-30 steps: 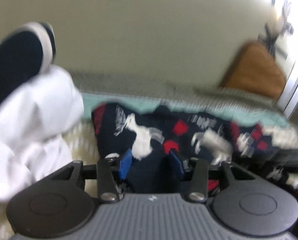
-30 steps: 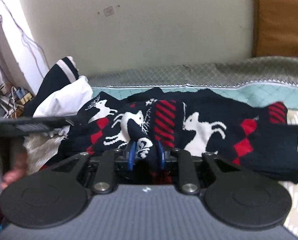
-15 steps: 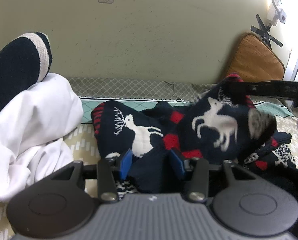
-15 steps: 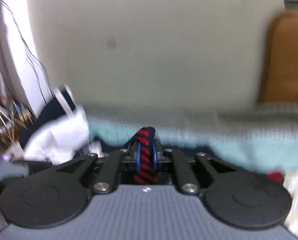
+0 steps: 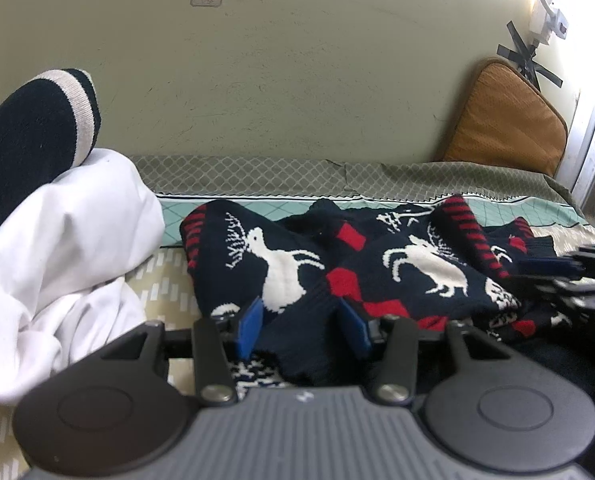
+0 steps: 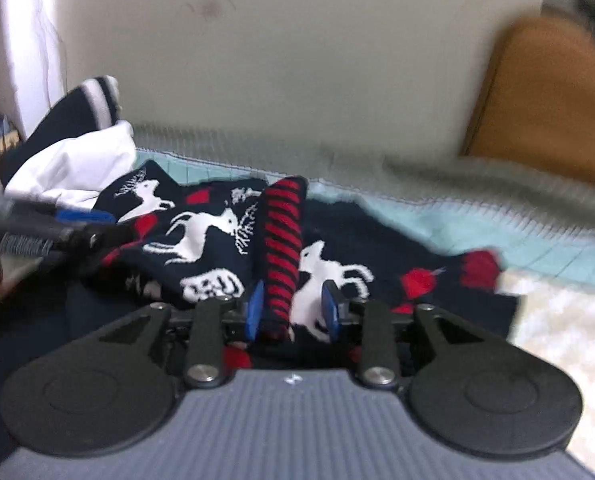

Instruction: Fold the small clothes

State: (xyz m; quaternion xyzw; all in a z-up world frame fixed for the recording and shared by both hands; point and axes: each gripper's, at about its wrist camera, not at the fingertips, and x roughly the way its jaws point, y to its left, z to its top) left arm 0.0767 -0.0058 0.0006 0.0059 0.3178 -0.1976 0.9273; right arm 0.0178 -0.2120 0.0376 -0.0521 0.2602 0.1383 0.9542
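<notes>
**A quilted bed under three garments**

The bed (image 5: pixel 257 178) carries everything here. Its cover shows three bands: a grey-green diamond-quilted strip along the wall, a pale teal band below it, and a cream area with short dashes nearest the camera. A navy knitted sweater (image 5: pixel 337 264) with white reindeer and red diamonds lies bunched and partly folded across the teal and cream bands, its red-and-navy striped hem (image 6: pixel 283 240) raised in a ridge. Just left of it, a crumpled white garment (image 5: pixel 65 248) rests on the cream area. A navy garment with a pale striped cuff (image 5: pixel 33 128) lies behind and over the white one. An orange-brown cushion (image 5: pixel 505 120) leans against the wall at the bed's far right end.
</notes>
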